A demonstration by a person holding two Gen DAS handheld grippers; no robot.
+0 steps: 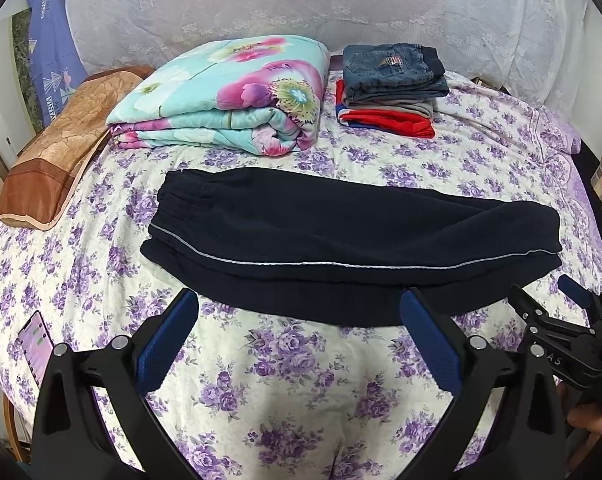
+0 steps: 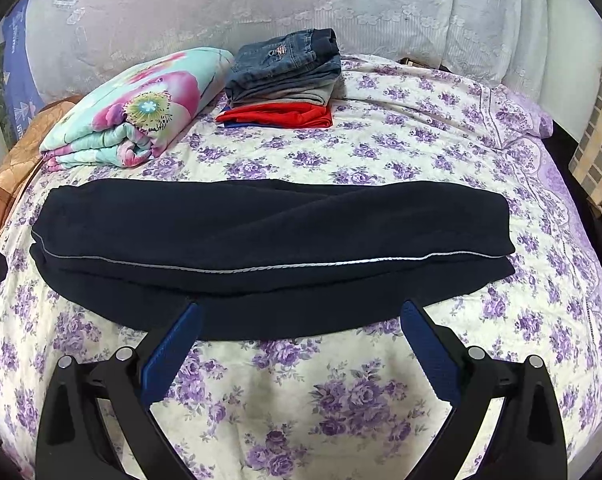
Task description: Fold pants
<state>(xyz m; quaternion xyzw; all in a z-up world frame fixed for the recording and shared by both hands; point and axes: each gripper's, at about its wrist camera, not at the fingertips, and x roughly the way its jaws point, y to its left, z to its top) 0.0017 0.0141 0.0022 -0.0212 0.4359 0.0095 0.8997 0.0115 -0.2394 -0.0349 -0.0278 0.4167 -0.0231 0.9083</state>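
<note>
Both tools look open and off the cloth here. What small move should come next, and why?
Probably bring the right tool to the cuff end of the dark pants and grip it. The pants lie folded lengthwise, one leg over the other, full length on the floral bedsheet. Both the right and the left tool are open and empty at the near edge.

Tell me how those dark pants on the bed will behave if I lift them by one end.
The navy pants look like soft fleece lying in loose layers, so they will probably droop and unfold. They seem light, and unlikely to slide on the quilted bedspread.
</note>
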